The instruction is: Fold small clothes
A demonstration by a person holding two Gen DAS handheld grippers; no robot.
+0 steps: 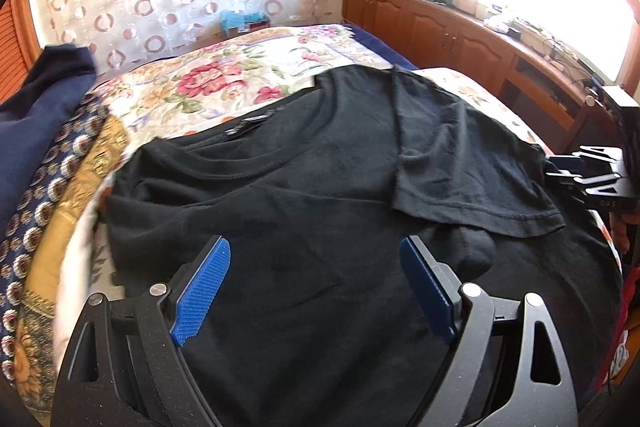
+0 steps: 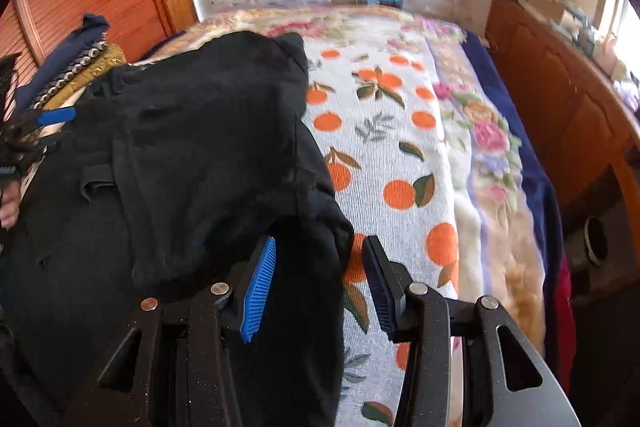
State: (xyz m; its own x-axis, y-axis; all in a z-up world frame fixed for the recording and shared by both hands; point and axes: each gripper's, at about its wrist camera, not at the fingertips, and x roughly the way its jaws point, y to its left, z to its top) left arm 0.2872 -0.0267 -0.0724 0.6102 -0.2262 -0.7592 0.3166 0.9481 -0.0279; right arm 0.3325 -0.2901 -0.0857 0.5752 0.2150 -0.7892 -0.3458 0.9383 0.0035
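Black T-shirt [image 1: 320,187] on the bedspread [image 2: 400,147], one sleeve folded in; left gripper [image 1: 316,287] and right gripper [image 2: 320,283] gape empty, most folding apparently remaining.

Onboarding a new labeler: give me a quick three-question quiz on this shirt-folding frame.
1. True or false: the left gripper is shut on the black T-shirt.
2. Which sleeve-side panel is already folded over the shirt body, seen from the left wrist view: A) the one on the picture's right, B) the one on the picture's left?
3. Fill in: the bed cover under the right gripper is printed with ____.

Key: 1 false, it is open above the cloth; 2 A, the folded flap; 3 oranges.
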